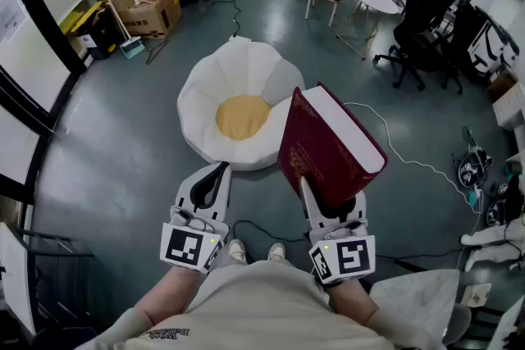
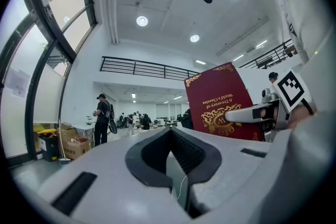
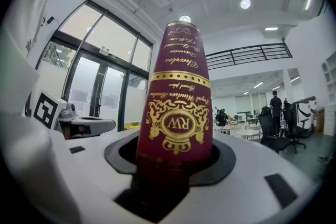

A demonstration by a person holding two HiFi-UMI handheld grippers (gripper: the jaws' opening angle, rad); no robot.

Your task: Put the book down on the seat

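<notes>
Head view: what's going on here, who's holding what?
A person holds a gripper in each hand. The right gripper is clamped on a thick maroon book, gripping it at the spine end and holding it up tilted in the air. The left gripper is shut and empty. The seat, a white beanbag with a yellow centre, sits on the floor just ahead. The book is not yet on it.
</notes>
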